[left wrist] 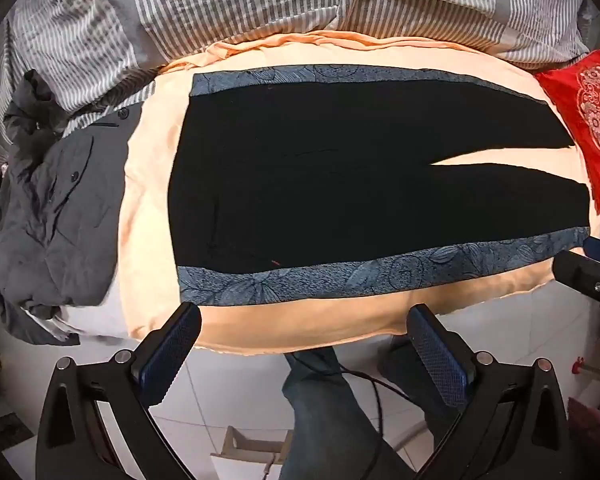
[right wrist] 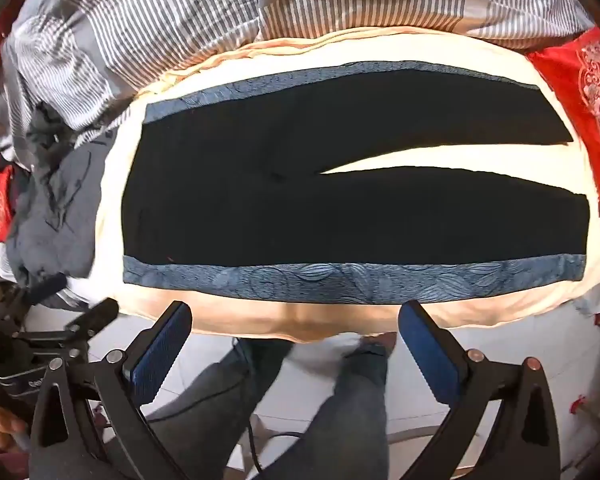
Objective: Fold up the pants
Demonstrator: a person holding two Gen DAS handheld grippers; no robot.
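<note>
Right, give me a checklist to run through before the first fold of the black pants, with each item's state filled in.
1. Black pants spread flat on the peach sheet: ok, no big wrinkles visible.
2. Both legs laid out with a gap between them: ok, peach shows between them toward the cuffs.
3. Left gripper open and empty: ok, fingers wide apart, short of the near blue-trimmed side.
4. Right gripper open and empty: ok, also short of the near edge.
5. Fold area free of other laundry: ok, the gray garment pile lies past the waistband, the red cushion past the cuffs.
6. Cable at the person's legs clear of the grippers: cannot tell.
</note>
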